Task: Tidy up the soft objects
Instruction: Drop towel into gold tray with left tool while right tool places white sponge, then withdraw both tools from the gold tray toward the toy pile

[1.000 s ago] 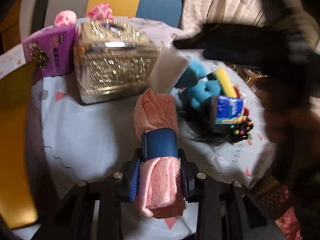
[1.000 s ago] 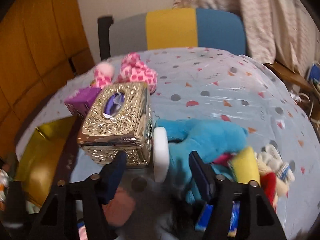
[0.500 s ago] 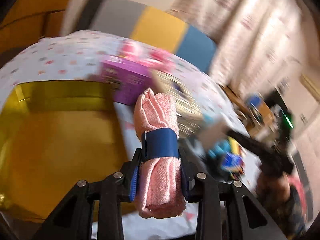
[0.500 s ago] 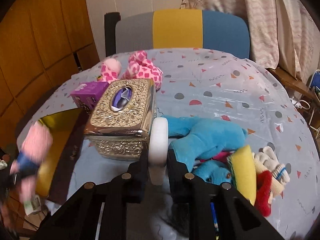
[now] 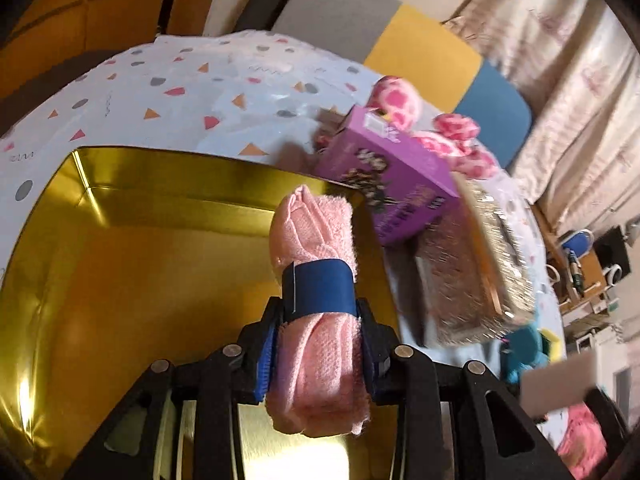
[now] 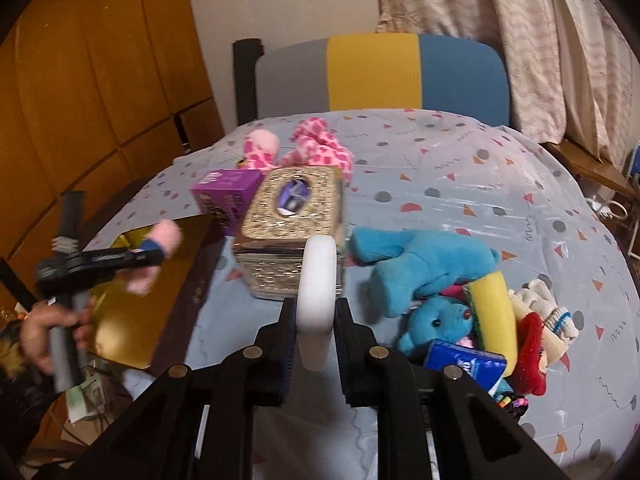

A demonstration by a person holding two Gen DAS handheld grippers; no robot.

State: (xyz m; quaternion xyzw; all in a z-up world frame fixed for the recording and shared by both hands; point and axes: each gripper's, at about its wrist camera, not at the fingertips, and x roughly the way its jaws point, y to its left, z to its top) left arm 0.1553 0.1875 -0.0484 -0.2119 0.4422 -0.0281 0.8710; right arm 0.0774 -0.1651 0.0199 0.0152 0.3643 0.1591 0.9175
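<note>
A rolled pink towel (image 5: pixel 314 360) with a blue band is clamped between the pads of my left gripper (image 5: pixel 318 320), which hangs over the open gold tray (image 5: pixel 120 272). The right wrist view shows that gripper (image 6: pixel 152 256) at the left, with the towel (image 6: pixel 168 234) above the tray (image 6: pixel 132 320). My right gripper (image 6: pixel 316 320) is shut on a white oval pad (image 6: pixel 318 276) that stands upright in front of the ornate tissue box. The pad also shows as a blurred white pad (image 5: pixel 560 384) at the left wrist view's lower right.
On the patterned tablecloth stand a gold ornate tissue box (image 6: pixel 292 232) and a purple box (image 6: pixel 228 196), with a pink spotted plush (image 6: pixel 316 148) behind. To the right lie a blue plush (image 6: pixel 424 264), a yellow sponge (image 6: pixel 492 312), socks and a blue tissue pack (image 6: pixel 464 364). A person's hand (image 6: pixel 44 336) holds the left gripper's handle.
My left gripper swung left with the pink towel, from above the tablecloth to above the gold tray, and rolled. The right gripper shut on the white pad and lifted it slightly.
</note>
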